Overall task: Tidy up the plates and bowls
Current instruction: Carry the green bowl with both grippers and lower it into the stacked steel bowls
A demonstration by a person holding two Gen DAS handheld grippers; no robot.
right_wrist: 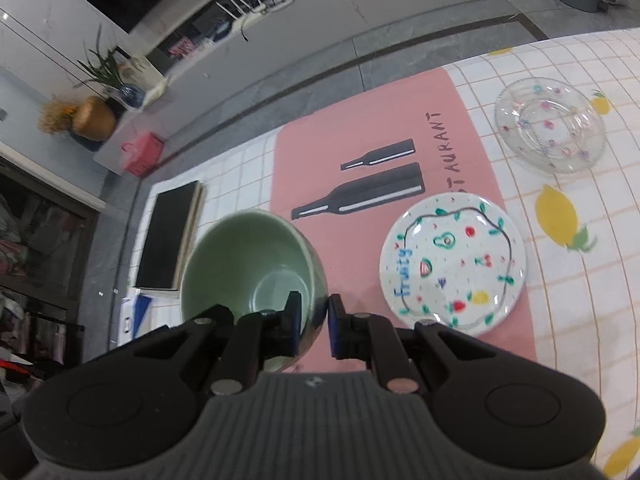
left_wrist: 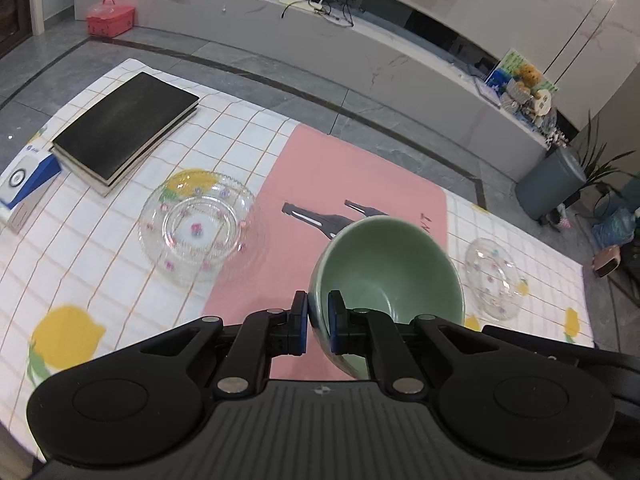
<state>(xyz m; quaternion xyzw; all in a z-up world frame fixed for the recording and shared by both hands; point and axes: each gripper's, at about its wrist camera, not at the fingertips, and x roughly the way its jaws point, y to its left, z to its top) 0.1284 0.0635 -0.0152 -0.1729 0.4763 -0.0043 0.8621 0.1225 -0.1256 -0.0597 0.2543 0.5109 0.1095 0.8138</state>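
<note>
Green bowl [left_wrist: 384, 264] rim between both tools' [left_wrist: 318, 320] fingers, tilted

Green bowl [left_wrist: 390, 276] between left jaws

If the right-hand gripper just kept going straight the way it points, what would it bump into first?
The right gripper already clamps the rim of a green bowl, so the bowl leads. Straight ahead lies the pink placemat with its bottle print; depth is unclear.

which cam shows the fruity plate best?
Right wrist. The fruity plate lies whole and unobstructed on the pink mat, right of the green bowl. The left wrist view doesn't show it at all; only glass dishes are visible there.
</note>
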